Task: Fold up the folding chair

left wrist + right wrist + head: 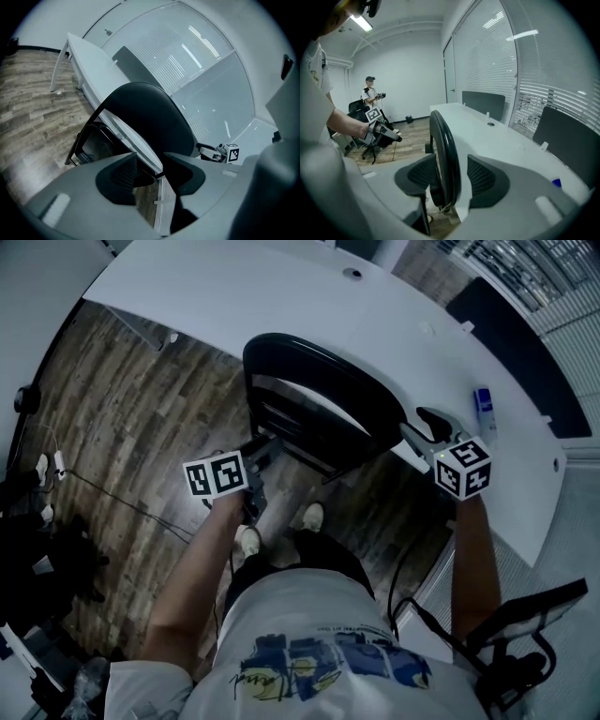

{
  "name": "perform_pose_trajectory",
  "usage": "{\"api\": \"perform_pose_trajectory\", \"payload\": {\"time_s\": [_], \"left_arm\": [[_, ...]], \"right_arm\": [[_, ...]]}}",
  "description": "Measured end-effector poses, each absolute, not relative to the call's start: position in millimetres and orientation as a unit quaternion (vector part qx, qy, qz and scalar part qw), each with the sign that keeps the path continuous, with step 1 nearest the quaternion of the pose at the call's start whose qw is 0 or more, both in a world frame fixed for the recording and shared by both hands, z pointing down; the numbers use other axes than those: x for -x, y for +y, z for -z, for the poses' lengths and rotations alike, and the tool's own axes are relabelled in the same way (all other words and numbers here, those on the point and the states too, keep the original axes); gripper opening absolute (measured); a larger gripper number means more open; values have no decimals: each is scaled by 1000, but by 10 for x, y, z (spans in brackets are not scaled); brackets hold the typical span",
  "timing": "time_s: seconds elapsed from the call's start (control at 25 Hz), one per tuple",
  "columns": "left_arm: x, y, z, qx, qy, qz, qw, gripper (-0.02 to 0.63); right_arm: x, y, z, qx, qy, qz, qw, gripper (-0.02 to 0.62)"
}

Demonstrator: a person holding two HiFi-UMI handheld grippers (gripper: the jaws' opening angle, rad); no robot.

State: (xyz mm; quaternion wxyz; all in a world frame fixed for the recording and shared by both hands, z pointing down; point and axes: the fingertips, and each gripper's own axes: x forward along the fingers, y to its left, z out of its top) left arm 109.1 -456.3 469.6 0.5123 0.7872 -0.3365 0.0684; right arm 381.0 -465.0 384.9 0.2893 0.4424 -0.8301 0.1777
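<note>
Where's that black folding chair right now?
In the head view's middle, the black folding chair is just in front of the long white desk, with the left gripper at its left and the right gripper at its right.

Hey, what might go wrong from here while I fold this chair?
The right gripper is open around the backrest, so it could slip free and the chair tip. The backrest stands close to the desk and might knock its edge. The shoes are right beside the chair; if dropped, it may hit them.
</note>
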Motion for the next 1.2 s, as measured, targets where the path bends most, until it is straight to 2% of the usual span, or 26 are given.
{"api": "perform_pose_trajectory", "payload": {"time_s": [0.2,0.48,0.64,1.0,1.2], "left_arm": [[-838,-4415,-4403,-822,-323,-78,462,176],[-949,-4422,-4139,-859,-281,-90,418,173],[-936,-4349,-4013,-872,-258,-88,408,150],[-310,-3679,-3689,-910,-213,-130,331,90],[-121,-3432,-3575,-921,-195,-136,310,23]], "right_arm": [[-3603,-4215,-3723,-482,-810,-174,287,198],[-3468,-3974,-3808,-503,-796,-185,281,198],[-3302,-3833,-3791,-510,-795,-190,268,193],[-2501,-2993,-3665,-537,-776,-177,281,175],[-2229,-2665,-3563,-567,-761,-172,265,117]]}}
